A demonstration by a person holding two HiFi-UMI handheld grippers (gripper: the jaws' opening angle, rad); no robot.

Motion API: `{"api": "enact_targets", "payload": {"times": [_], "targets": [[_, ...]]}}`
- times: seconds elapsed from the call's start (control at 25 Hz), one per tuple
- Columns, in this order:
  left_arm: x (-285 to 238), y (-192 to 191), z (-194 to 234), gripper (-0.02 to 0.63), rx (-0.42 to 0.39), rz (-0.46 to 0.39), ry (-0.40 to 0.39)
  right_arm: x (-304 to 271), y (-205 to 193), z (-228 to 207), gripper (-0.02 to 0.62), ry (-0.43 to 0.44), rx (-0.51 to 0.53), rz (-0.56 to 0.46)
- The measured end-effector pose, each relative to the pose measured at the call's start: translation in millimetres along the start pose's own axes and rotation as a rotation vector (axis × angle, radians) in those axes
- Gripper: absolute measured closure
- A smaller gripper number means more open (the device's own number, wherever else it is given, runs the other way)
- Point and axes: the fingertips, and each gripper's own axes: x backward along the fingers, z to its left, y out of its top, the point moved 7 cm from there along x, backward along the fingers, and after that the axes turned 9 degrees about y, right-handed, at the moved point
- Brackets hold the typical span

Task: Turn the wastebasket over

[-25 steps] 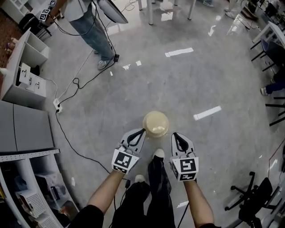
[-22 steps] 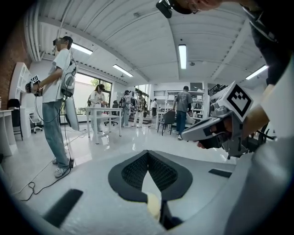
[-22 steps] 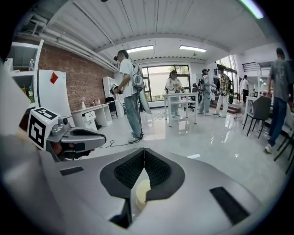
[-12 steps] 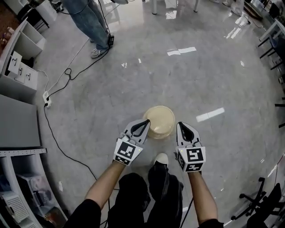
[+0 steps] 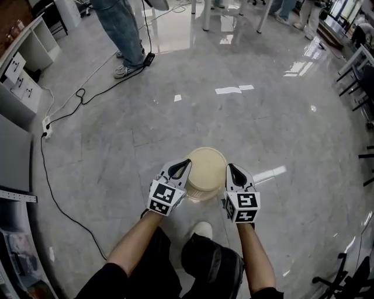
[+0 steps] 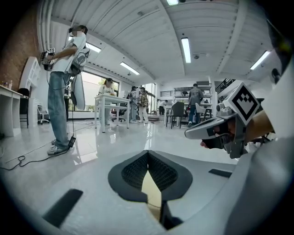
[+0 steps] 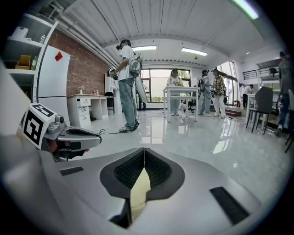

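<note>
A cream round wastebasket point(image 5: 205, 170) stands on the grey floor right in front of my feet. From above its top face looks flat and closed. My left gripper point(image 5: 185, 163) sits against its left side and my right gripper point(image 5: 230, 167) against its right side. Both are shut with nothing between the jaws. In the left gripper view the shut jaws point(image 6: 148, 152) meet at the tip, and cream basket wall point(image 6: 151, 189) shows in the gap beneath. The right gripper view shows the same: shut jaws point(image 7: 144, 149) over cream wall point(image 7: 139, 191). Whether the tips touch the basket I cannot tell.
A person in jeans point(image 5: 125, 35) stands at the far left, with a black cable point(image 5: 76, 97) trailing over the floor. White shelving point(image 5: 17, 64) lines the left edge. Table legs point(image 5: 205, 17) stand at the back and chairs point(image 5: 359, 64) at the right. My shoe point(image 5: 201, 230) is just behind the basket.
Both grippers have dropped together, staying shut, and now flank the basket's sides instead of hanging in front of it. The head view has come lower and closer to the floor.
</note>
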Motion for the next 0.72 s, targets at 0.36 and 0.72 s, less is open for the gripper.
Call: {"api": "enact_targets", "payload": {"times": [0.36,0.72], "targets": [[-20.5,-60.3,-1.5,0.533,0.008,0.038,0.05,-35.8,-62.7,-26.0,0.425,0.035,-0.07,0.021],[-34.7,-95.8,-2.2,0.305,0.191,0.106,-0.055,-51.6,-101.5,-38.9,0.313,0.126,-0.228,0.073]]}}
